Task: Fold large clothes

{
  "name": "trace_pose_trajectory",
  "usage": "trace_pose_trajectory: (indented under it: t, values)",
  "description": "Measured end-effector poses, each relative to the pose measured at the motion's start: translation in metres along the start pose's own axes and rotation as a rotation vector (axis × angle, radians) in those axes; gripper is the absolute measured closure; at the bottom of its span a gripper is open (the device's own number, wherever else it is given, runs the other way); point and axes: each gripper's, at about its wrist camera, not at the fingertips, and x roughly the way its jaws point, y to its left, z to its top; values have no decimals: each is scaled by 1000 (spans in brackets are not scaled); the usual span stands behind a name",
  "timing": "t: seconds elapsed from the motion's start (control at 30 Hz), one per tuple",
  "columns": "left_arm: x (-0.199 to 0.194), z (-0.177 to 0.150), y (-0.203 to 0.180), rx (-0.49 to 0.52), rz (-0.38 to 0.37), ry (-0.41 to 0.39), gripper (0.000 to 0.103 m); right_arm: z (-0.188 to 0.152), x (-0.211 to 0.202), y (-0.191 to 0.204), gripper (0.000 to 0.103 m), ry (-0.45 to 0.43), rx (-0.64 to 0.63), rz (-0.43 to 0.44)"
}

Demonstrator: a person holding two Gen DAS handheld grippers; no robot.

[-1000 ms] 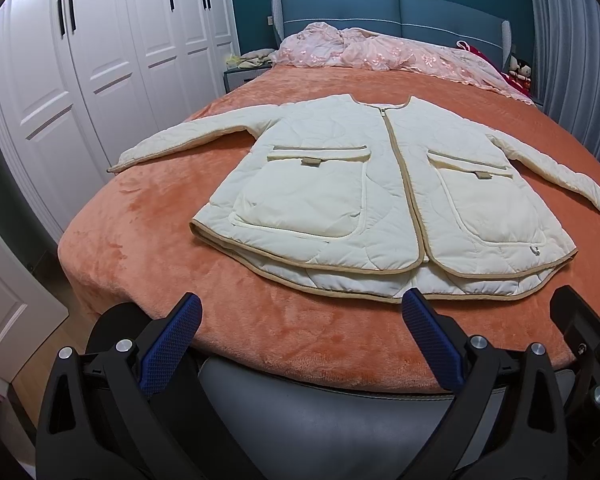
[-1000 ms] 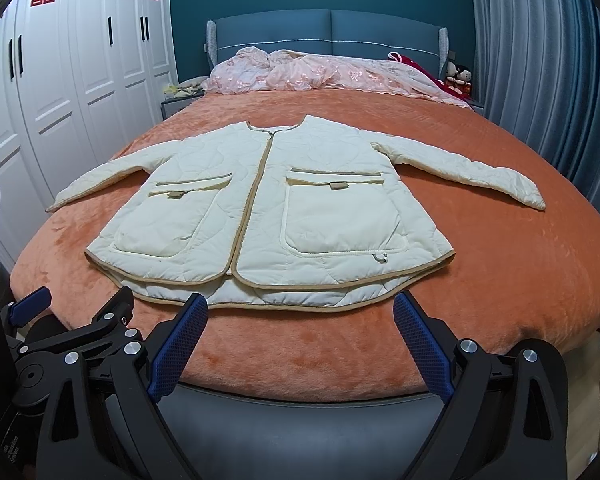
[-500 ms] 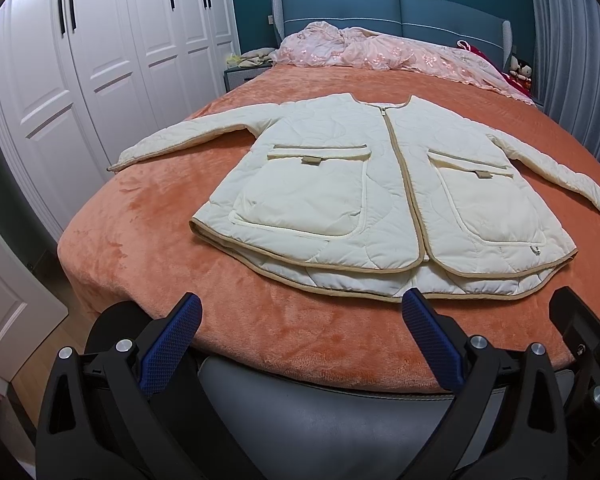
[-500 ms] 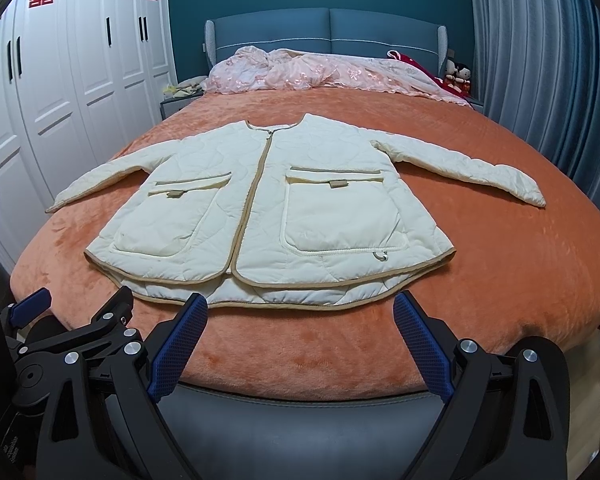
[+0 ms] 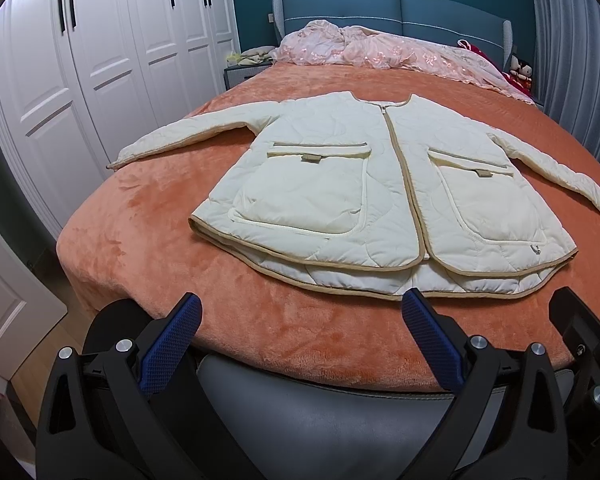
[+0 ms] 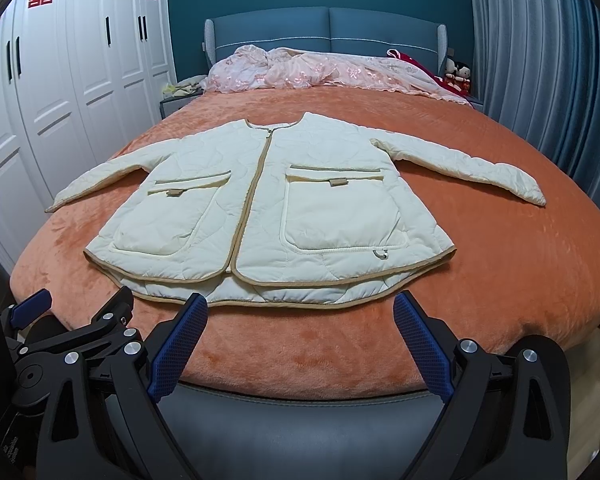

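Note:
A cream quilted jacket (image 5: 380, 192) with tan trim and two front pockets lies flat, face up, on the orange bed cover (image 5: 148, 216), sleeves spread to both sides. It also shows in the right wrist view (image 6: 276, 208). My left gripper (image 5: 300, 312) is open and empty at the bed's foot, just short of the jacket hem. My right gripper (image 6: 300, 312) is open and empty, also just short of the hem. Part of the left gripper (image 6: 80, 332) shows at the lower left of the right wrist view.
White wardrobe doors (image 5: 100, 60) line the left side of the bed. A pink quilt (image 6: 320, 72) lies heaped by the blue headboard (image 6: 328, 28). Grey curtains (image 6: 548, 80) hang on the right. A grey bed-frame edge (image 5: 320, 412) runs under the grippers.

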Motion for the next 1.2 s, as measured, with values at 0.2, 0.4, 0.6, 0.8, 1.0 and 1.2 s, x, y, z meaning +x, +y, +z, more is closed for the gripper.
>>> trace_pose_trajectory:
  t: [0.2, 0.4, 0.6, 0.8, 1.0, 1.2]
  values:
    - [0, -2, 1, -1, 0, 3, 5, -1, 2, -1, 11, 4, 4, 1]
    - [4, -6, 0, 0, 1, 12, 5, -4, 7, -3, 11, 19, 14, 7]
    - [14, 0, -1, 4, -12, 35, 5, -2, 28, -13, 11, 75, 22, 54]
    - [45, 27, 11, -29, 8, 80, 5, 34, 74, -115, 11, 116, 313, 36]
    - [85, 66, 18, -34, 48, 94, 5, 77, 141, -268, 11, 141, 618, -82]
    - [125, 97, 22, -119, 68, 93, 5, 107, 199, -384, 11, 96, 799, -156]
